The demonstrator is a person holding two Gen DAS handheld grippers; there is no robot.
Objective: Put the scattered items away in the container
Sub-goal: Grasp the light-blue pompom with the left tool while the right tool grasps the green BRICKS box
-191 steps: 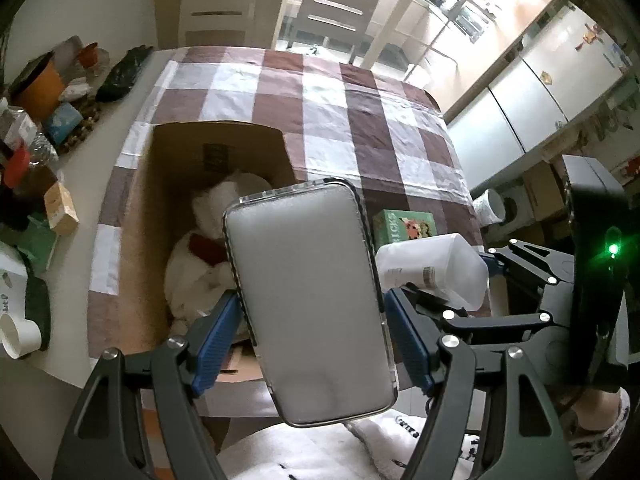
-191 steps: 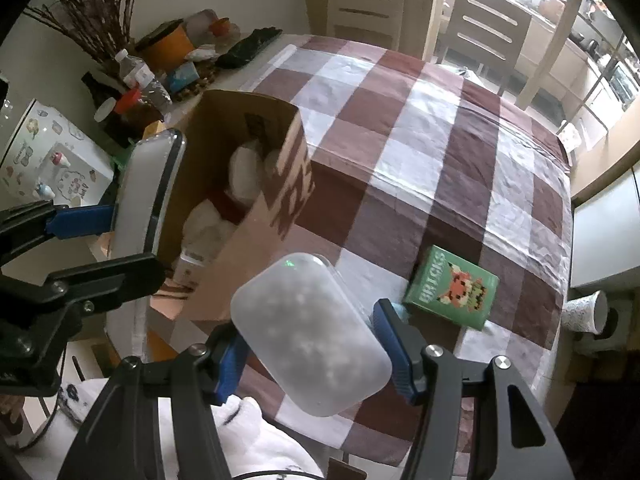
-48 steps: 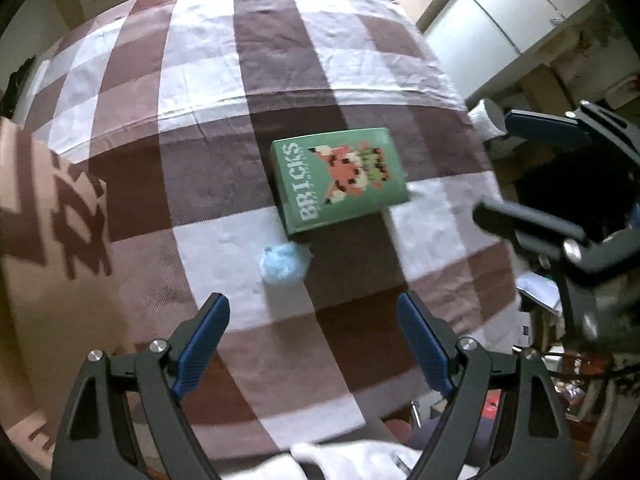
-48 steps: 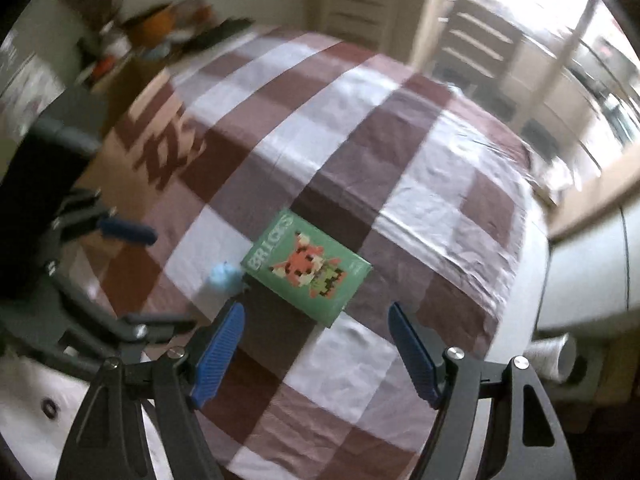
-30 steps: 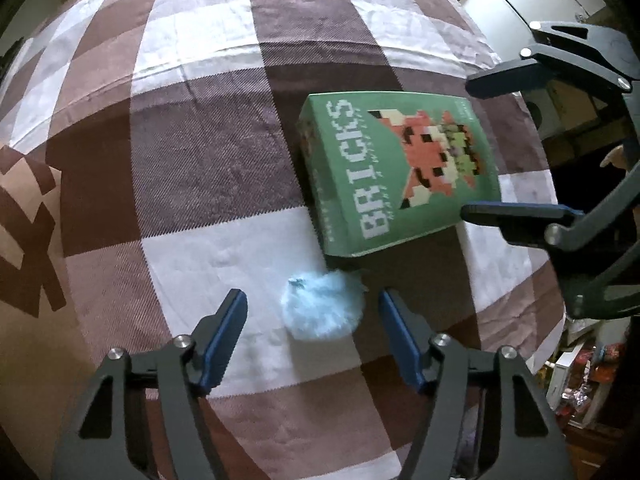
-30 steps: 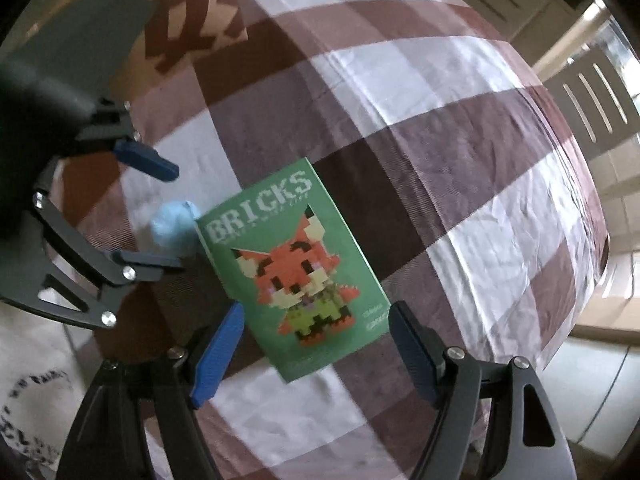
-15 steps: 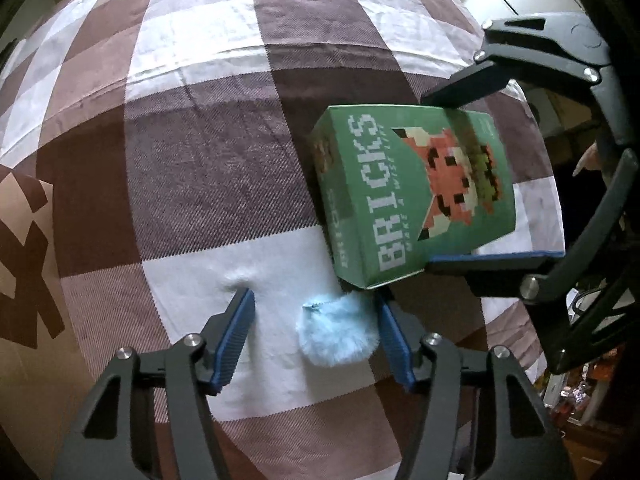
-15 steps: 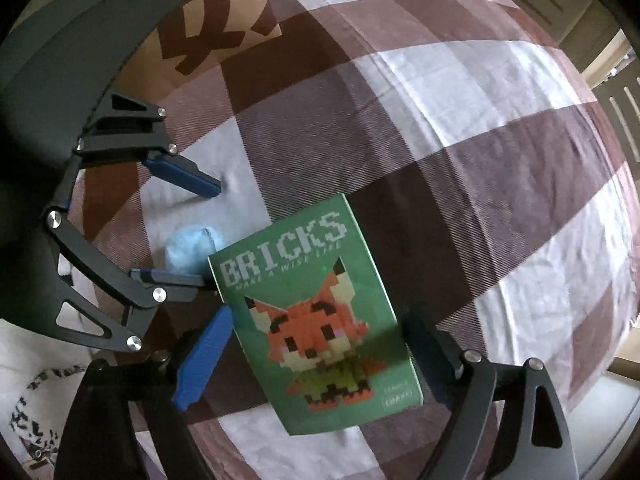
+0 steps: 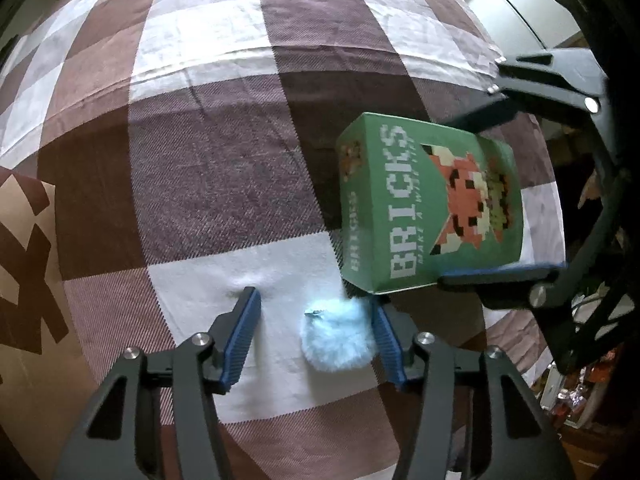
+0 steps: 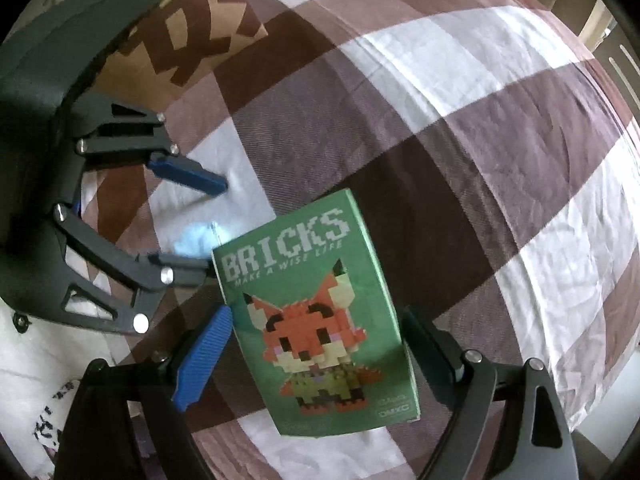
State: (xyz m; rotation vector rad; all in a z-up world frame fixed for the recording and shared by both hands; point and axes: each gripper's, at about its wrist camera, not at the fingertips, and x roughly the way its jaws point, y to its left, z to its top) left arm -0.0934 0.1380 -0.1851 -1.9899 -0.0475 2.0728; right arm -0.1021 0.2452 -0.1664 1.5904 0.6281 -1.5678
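A green BRICKS box (image 10: 320,320) with a pixel fox sits between the fingers of my right gripper (image 10: 316,344), which is shut on it and holds it tilted off the checked cloth; it also shows in the left wrist view (image 9: 432,208). A light blue fluffy pompom (image 9: 338,340) lies on a white square of the cloth. My left gripper (image 9: 316,316) is open around the pompom, its right finger touching it, its left finger apart and pressing the cloth. The pompom shows faintly in the right wrist view (image 10: 196,238).
The cardboard box (image 10: 192,32) with brown printing stands at the left, its side also in the left wrist view (image 9: 24,264). The brown and white checked tablecloth (image 9: 224,128) covers the table. The table edge drops off at the right.
My right gripper has closed on the BRICKS box and lifted its near end. My left gripper has come down around the pompom and narrowed.
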